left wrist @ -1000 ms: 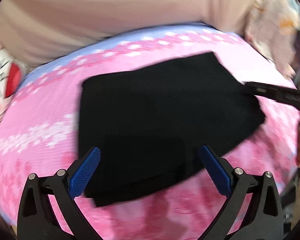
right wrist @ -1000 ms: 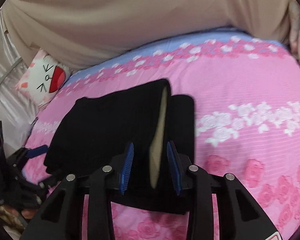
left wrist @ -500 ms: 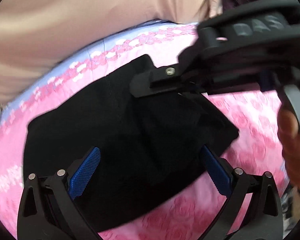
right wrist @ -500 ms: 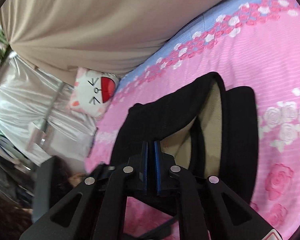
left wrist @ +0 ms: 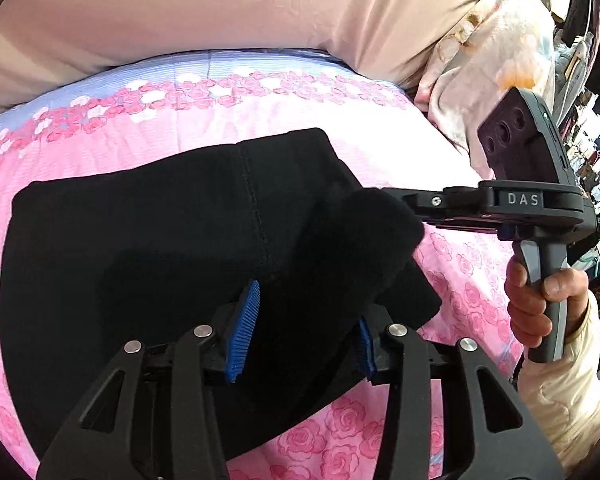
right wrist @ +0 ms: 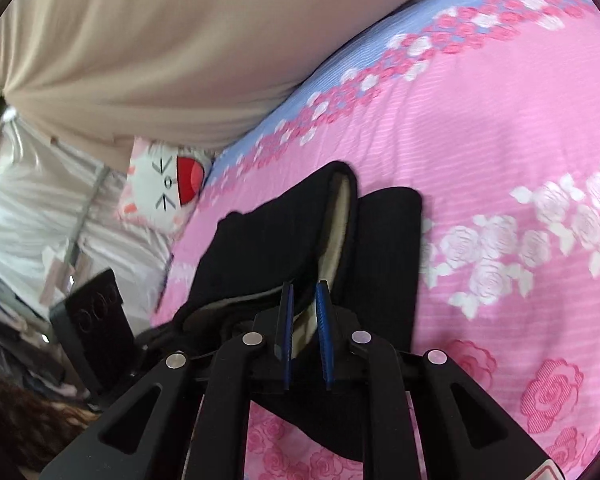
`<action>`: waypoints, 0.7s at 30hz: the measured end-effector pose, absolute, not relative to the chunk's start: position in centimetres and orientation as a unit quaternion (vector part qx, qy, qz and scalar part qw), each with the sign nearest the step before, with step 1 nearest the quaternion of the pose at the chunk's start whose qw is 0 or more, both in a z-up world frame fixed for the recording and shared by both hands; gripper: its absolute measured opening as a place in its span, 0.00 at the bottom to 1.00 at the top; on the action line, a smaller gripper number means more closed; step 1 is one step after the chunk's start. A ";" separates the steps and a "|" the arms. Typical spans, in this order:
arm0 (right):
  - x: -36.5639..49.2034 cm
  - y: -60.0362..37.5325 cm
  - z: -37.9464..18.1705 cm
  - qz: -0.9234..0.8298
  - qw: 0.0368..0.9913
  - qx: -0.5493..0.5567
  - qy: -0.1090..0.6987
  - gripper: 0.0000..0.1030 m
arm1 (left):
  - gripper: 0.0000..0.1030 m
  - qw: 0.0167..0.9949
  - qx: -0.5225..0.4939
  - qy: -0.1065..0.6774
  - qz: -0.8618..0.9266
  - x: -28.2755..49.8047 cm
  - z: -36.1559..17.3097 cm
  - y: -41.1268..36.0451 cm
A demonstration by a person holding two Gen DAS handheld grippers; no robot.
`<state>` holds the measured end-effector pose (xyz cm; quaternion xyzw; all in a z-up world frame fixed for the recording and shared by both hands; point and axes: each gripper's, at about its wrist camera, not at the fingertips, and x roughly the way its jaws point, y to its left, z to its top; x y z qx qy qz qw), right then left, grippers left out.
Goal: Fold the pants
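Black pants [left wrist: 160,240] lie folded on a pink floral bedspread [left wrist: 380,144]. My left gripper [left wrist: 304,320] straddles the near right part of the pants, its blue pads closing around a raised bunch of black cloth. My right gripper [right wrist: 304,320] is nearly shut on the waistband edge of the pants [right wrist: 284,240], where the beige lining [right wrist: 336,236] shows. The right gripper also shows in the left wrist view [left wrist: 404,200], held by a hand, its tips buried in the raised fold.
A beige curtain [left wrist: 220,12] hangs behind the bed. A white cat-face pillow [right wrist: 164,188] lies at the bed's left end. A floral pillow [left wrist: 488,48] sits at the right. Clutter and plastic-wrapped items [right wrist: 40,216] stand beside the bed.
My left gripper's jaws have narrowed from wide open onto a bunch of cloth. My right gripper has pinched the waistband and lifted it, then parted slightly.
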<state>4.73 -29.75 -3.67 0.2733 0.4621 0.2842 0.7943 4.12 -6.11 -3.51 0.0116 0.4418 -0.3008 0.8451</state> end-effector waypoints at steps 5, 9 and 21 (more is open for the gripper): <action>5.9 -27.3 -3.6 0.287 0.795 0.219 0.487 0.14 | 0.47 0.843 0.010 0.445 -0.302 3.3 -3.4 -5.5; 7.2 -26.6 -2.9 0.287 0.791 0.197 0.503 0.22 | 0.52 0.845 0.022 0.439 -0.305 2.6 -3.5 -5.3; 8.0 -23.9 -5.0 0.312 0.763 0.178 0.537 0.34 | 0.71 0.859 0.051 0.417 -0.293 1.5 -2.8 -4.0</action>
